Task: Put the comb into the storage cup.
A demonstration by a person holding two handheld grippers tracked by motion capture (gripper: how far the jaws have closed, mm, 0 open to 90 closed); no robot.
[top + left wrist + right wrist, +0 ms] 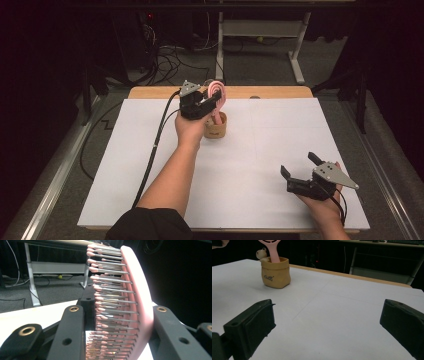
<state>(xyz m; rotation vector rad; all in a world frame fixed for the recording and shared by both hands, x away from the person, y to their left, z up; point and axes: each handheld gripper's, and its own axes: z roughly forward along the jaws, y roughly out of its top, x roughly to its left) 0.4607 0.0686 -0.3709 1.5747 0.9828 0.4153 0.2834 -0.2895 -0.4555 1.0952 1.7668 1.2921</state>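
A pink hairbrush (217, 93) stands upright with its handle down inside a small tan pot (216, 128) near the table's (280, 150) far edge. The left gripper (212, 100), just above the pot, clamps the brush head. The right gripper (299, 165), well apart from the pot toward the near right, rests released, jaws spread wide.
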